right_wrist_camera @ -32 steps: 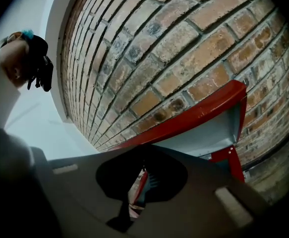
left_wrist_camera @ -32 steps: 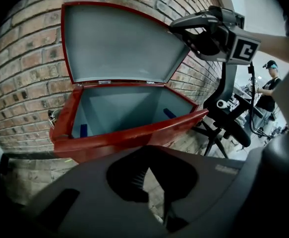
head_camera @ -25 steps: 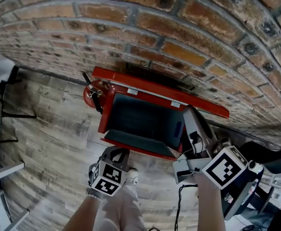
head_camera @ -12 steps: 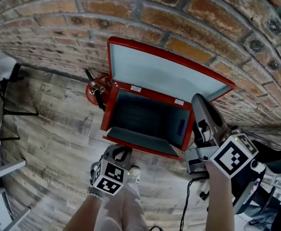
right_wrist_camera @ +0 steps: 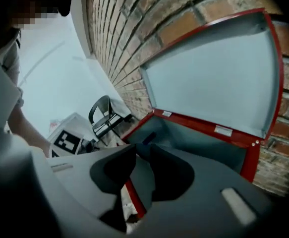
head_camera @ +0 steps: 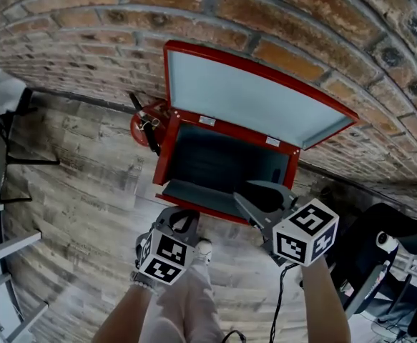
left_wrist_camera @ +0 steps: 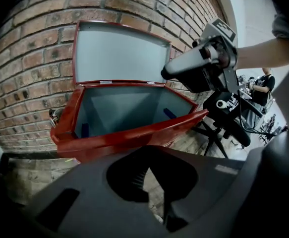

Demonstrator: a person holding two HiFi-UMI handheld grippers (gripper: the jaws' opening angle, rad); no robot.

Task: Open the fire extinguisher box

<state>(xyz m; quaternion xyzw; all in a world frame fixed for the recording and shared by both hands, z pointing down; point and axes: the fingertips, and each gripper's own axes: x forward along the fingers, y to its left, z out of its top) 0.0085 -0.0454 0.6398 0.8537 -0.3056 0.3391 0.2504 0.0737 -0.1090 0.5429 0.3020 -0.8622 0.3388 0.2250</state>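
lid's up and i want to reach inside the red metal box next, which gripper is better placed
Right, likely. The right gripper hangs over the red metal box's open front; its jaws have just been opening, nothing between them. The left gripper sits short of its front wall, jaws together.

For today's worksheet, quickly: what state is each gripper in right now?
Left gripper: closed, holding nothing.
Right gripper: open, jaws have just been opening, holding nothing.

One box (head_camera: 167, 152), one extinguisher (head_camera: 138, 128), two tools (head_camera: 188, 219) (head_camera: 240, 191)
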